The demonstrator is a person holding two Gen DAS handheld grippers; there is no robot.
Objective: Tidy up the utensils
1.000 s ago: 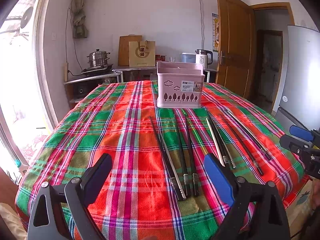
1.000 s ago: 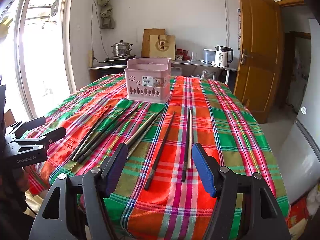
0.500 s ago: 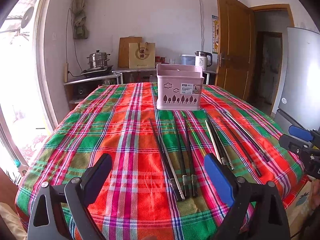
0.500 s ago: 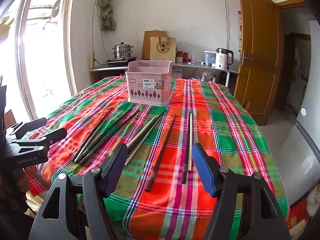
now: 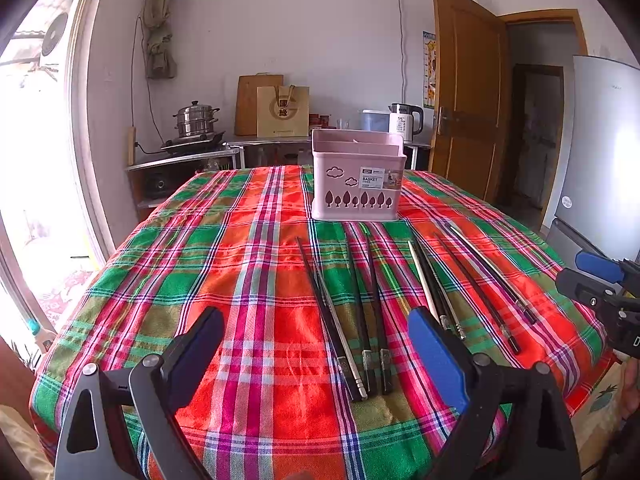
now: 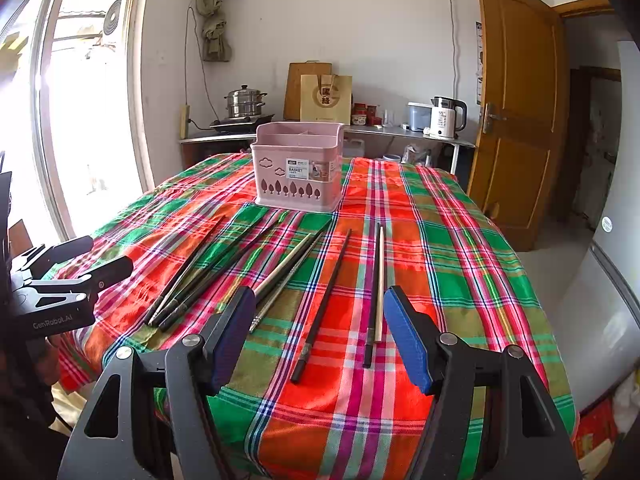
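Observation:
A pink utensil basket (image 5: 357, 175) (image 6: 299, 172) stands upright at the far middle of the plaid-covered table (image 5: 208, 264). Several chopsticks lie side by side in front of it, dark ones (image 5: 362, 308) (image 6: 322, 304) and pale ones (image 5: 420, 276) (image 6: 380, 280), their ends pointing toward the near edge. My left gripper (image 5: 316, 344) hovers open over the near edge, just short of the leftmost chopsticks. My right gripper (image 6: 320, 332) is open too, above the ends of the right-hand chopsticks. Neither holds anything.
The other gripper shows at each view's side: right one (image 5: 600, 284), left one (image 6: 64, 276). Behind the table a counter carries a steamer pot (image 5: 196, 120), a paper bag (image 5: 283, 110) and a kettle (image 5: 405, 118). A wooden door (image 5: 466, 92) and fridge (image 5: 600, 152) stand on the right.
Both views have risen slightly, so the basket and chopsticks sit a bit lower in frame. The chopsticks and basket have not moved, and both grippers stay open.

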